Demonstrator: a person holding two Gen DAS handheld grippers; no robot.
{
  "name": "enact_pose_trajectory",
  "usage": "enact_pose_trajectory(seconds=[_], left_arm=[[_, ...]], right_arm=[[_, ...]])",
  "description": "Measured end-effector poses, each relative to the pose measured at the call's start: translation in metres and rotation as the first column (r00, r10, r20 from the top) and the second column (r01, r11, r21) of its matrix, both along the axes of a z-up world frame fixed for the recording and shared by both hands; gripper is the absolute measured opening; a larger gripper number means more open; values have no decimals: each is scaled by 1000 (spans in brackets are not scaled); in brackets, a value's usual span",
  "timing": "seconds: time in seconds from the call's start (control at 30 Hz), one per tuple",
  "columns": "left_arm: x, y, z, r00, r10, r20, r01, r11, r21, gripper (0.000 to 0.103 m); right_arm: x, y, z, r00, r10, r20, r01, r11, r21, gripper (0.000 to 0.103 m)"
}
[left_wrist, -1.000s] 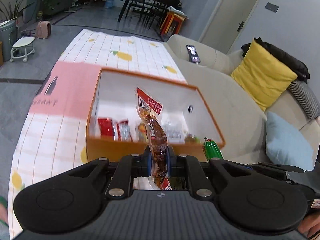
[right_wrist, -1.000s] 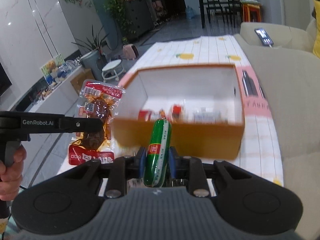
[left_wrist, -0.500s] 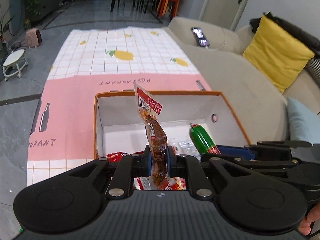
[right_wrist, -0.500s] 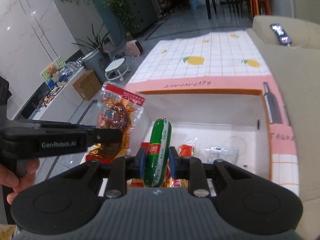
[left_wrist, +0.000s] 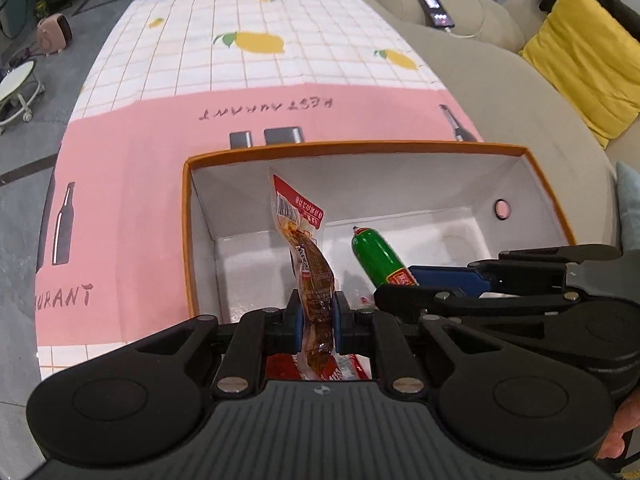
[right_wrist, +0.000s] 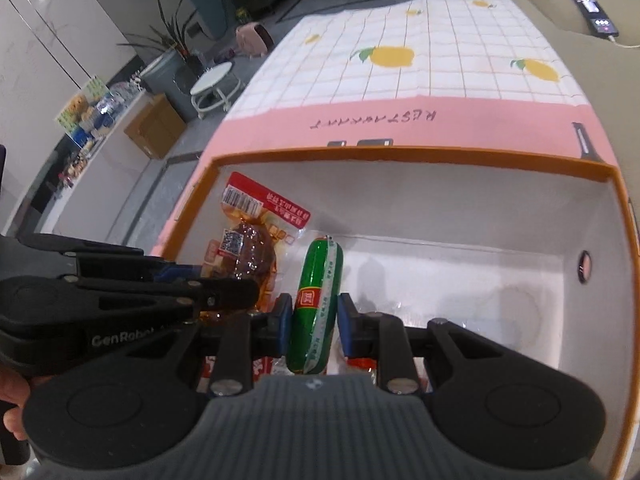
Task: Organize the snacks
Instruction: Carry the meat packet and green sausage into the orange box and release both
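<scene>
Since a second ago both grippers have come forward over the orange box (left_wrist: 186, 240), from short of its near wall to above its white interior. The left gripper (left_wrist: 316, 318) has its jaws closed on a clear vacuum-packed meat snack (left_wrist: 310, 256) with a red printed header; the pack stands upright between the blue pads (left_wrist: 294, 322) — its header reaching up toward the far wall of the box. The right gripper (right_wrist: 312, 322) has its jaws closed on a green sausage stick (right_wrist: 318, 300) with a small red label, pointing forward over the box floor. In the left wrist view the sausage (left_wrist: 378, 256) shows just to the right of the meat pack, apart from it. Beneath both grippers lie red-and-white snack packets (left_wrist: 352, 364), mostly hidden by the gripper bodies. The box sits on a pink and white lemon-print tablecloth (left_wrist: 132, 184). Beyond it a beige sofa (left_wrist: 500, 80) holds a phone (left_wrist: 434, 12) — lit, on the armrest — and a yellow cushion (left_wrist: 580, 52).
</scene>
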State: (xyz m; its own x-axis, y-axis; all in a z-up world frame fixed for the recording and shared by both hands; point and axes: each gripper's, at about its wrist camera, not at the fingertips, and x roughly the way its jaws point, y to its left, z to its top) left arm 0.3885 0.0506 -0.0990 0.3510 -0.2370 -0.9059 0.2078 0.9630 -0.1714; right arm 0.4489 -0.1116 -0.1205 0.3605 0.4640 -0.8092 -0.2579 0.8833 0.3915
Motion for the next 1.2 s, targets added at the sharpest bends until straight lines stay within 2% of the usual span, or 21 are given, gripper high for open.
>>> enact_pose_trajectory(seconds=[0.17, 0.37, 0.6, 0.67, 0.73, 0.8, 0.87, 0.93, 1.03, 1.2], left_arm=[[10, 2, -11, 1000, -22, -19, 22, 1000, -14, 15], [10, -9, -15, 997, -73, -20, 74, 995, 66, 17], [4, -16, -11, 995, -105, 1, 103, 984, 145, 25], [1, -16, -5, 995, -99, 21, 93, 979, 181, 37], [-2, -14, 1, 994, -91, 54, 77, 972, 221, 57], [-4, -9, 7, 994, -91, 62, 77, 977, 200, 61], [-7, -4, 12, 995, -78, 59, 67, 983, 169, 76], [-14, -4, 18, 994, -74, 78, 61, 985, 161, 78], [-22, -9, 24, 991, -90, 96, 69, 977, 200, 81], [-38, -16, 37, 984, -113, 137, 79, 970, 229, 81]], right_arm=[[17, 3, -19, 999, -20, -48, 19, 1000, -15, 21], [27, 2, -32, 996, -38, -82, 36, 999, -17, 21], [29, 5, -34, 994, -32, -104, 28, 999, -32, 21], [30, 5, -32, 993, -41, -108, 38, 999, -25, 21], [31, 3, -29, 991, -54, -120, 55, 999, -2, 21], [31, 1, -29, 987, -63, -145, 67, 997, 26, 23], [30, 2, -27, 983, -69, -168, 78, 996, 47, 25], [27, 4, -24, 984, -69, -166, 78, 996, 48, 25], [19, 9, -15, 988, -57, -144, 62, 998, 27, 29], [2, 9, 9, 995, -57, -84, 53, 997, -48, 32]])
